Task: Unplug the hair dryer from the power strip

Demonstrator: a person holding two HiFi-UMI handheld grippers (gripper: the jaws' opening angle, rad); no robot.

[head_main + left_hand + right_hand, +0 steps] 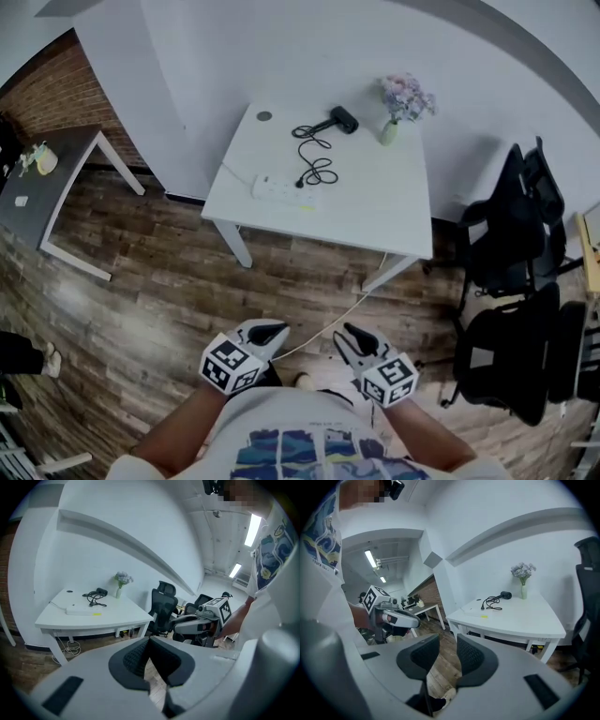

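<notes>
On the white table [375, 220] well ahead of us, the black hair dryer [343, 118] lies near the far edge, beside a vase of flowers [401, 105]; its looped cord [316, 159] ends right at the white power strip [277, 190]. We hold both tongs over the wooden floor [141, 291], well apart from the table: the left gripper [272, 330] has its jaw tips together on nothing, the right gripper [350, 332] has its jaws apart and empty
</notes>
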